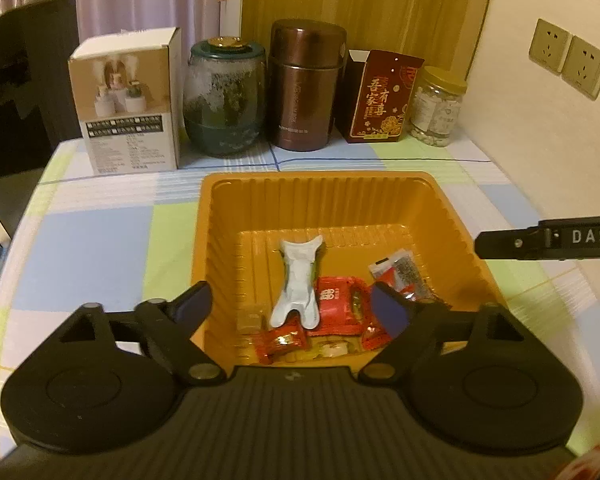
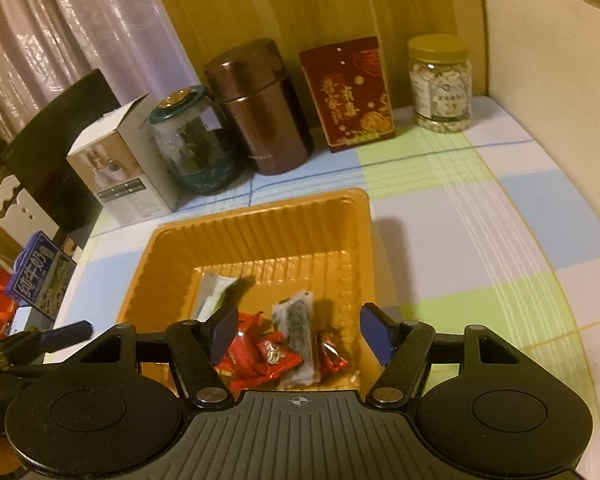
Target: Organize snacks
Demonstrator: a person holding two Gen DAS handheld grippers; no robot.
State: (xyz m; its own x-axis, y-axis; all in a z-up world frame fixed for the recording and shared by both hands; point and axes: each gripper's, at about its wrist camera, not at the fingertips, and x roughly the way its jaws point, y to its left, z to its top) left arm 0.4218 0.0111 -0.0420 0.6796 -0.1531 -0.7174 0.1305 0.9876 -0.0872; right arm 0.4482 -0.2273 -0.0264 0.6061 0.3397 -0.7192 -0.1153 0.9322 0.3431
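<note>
Both tools hang with jaws apart and empty, the left tool [image 1: 300, 312] and right tool [image 2: 300, 334] over the ribbed orange plastic tray [image 1: 260, 200] mid-table, wrapped red, white and speckled snacks [image 1: 332, 304] already inside, none visible outside.

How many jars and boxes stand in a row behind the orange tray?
5: white box at the left, then teal glass jar, brown canister, red box, and gold-lidded clear jar at the right by the wall. None looks hidden.
</note>
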